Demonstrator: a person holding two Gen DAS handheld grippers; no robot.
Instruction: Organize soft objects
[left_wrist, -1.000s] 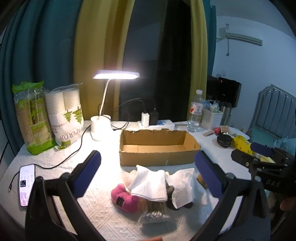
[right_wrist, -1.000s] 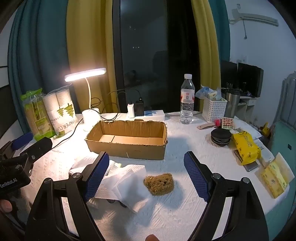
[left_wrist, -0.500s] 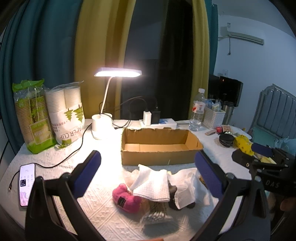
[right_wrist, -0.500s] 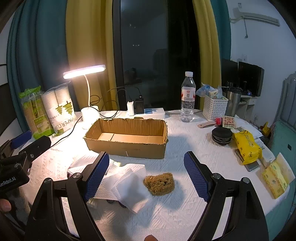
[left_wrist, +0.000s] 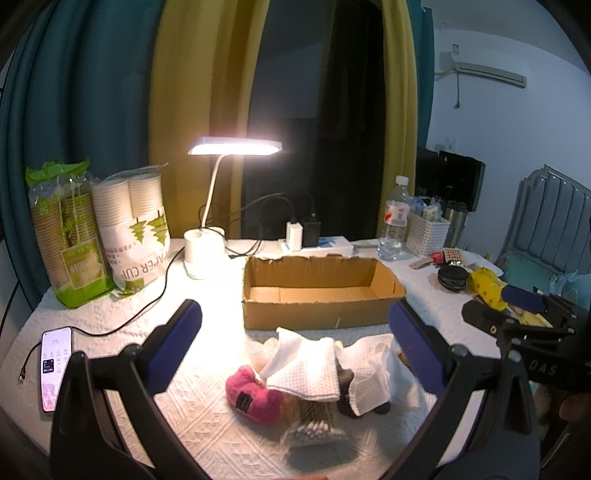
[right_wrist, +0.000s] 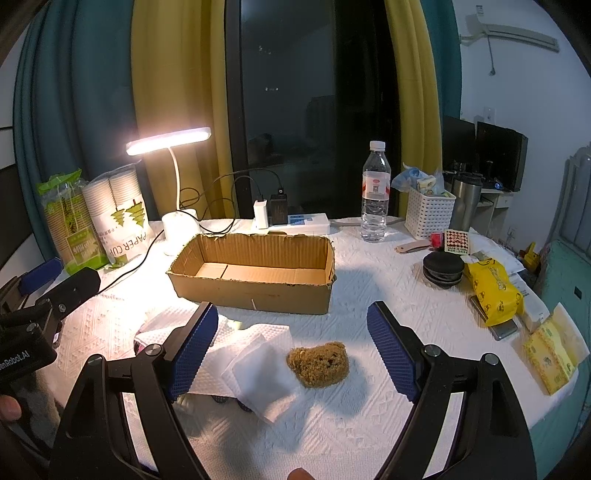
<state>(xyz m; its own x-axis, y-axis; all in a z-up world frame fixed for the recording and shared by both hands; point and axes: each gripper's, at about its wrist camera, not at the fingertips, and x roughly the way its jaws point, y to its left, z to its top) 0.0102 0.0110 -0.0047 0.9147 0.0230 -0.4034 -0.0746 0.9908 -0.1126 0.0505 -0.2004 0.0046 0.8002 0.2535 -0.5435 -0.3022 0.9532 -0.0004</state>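
An empty cardboard box (left_wrist: 317, 295) (right_wrist: 255, 273) stands mid-table. In front of it lies a pile: white cloths (left_wrist: 306, 365) (right_wrist: 258, 362), a pink plush toy (left_wrist: 251, 395), a dark object (left_wrist: 347, 402) partly hidden under the cloths, and a bag of cotton swabs (left_wrist: 314, 424). A brown fuzzy toy (right_wrist: 319, 363) lies right of the cloths. My left gripper (left_wrist: 295, 350) is open and empty above the pile. My right gripper (right_wrist: 291, 347) is open and empty, its fingers either side of the brown toy and cloths, held above them.
A lit desk lamp (left_wrist: 207, 254), paper cup packs (left_wrist: 129, 236), a phone (left_wrist: 55, 369) with cable, a power strip (right_wrist: 295, 223), a water bottle (right_wrist: 375, 199), a white basket (right_wrist: 428, 214), a black round case (right_wrist: 443, 269), yellow packets (right_wrist: 493, 291) and tissue packs (right_wrist: 550, 358) surround the box.
Both grippers have drifted slightly back and up; the table scene sits a little lower in both views. Nothing was grasped or moved.
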